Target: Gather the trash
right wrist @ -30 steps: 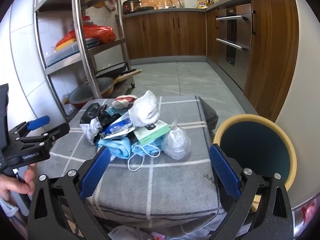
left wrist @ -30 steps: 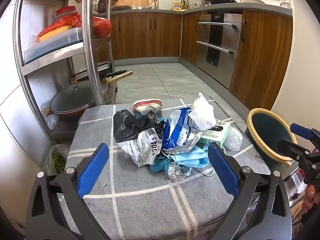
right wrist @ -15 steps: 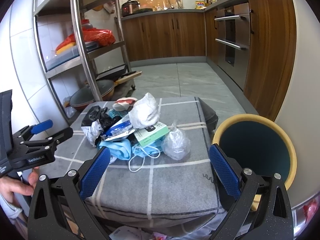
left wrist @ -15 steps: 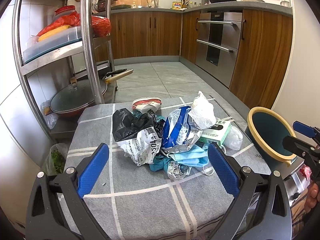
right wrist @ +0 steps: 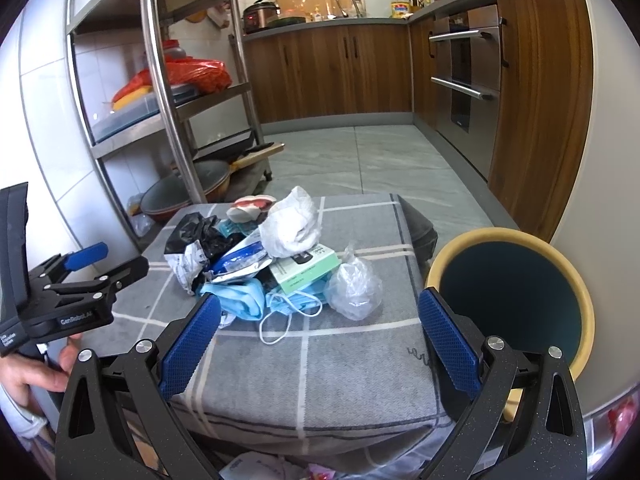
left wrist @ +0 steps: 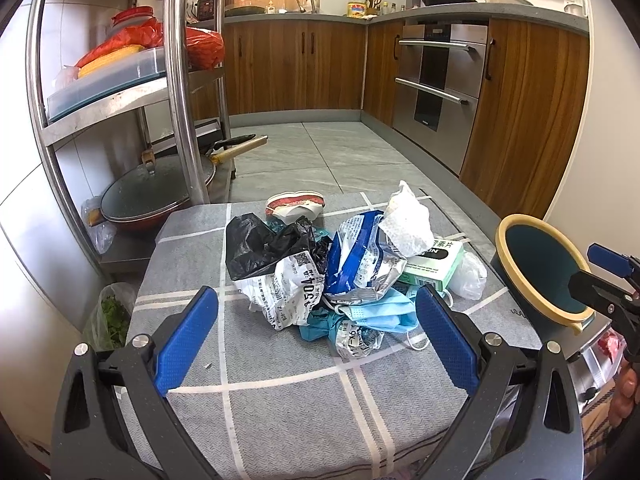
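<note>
The left claw (left wrist: 316, 332) gapes wide above the grey checked desk (left wrist: 280, 400). At twelve o'clock lies the trash pile (left wrist: 340, 276); at three o'clock, the yellow-rimmed bin (left wrist: 540, 276) with the right claw (left wrist: 604, 276) beside it.

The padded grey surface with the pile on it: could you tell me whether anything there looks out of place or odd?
Yes: a loose heap of trash sits mid-cushion, including a black bag, blue face masks and a green box, while the bin beside it looks empty.
</note>
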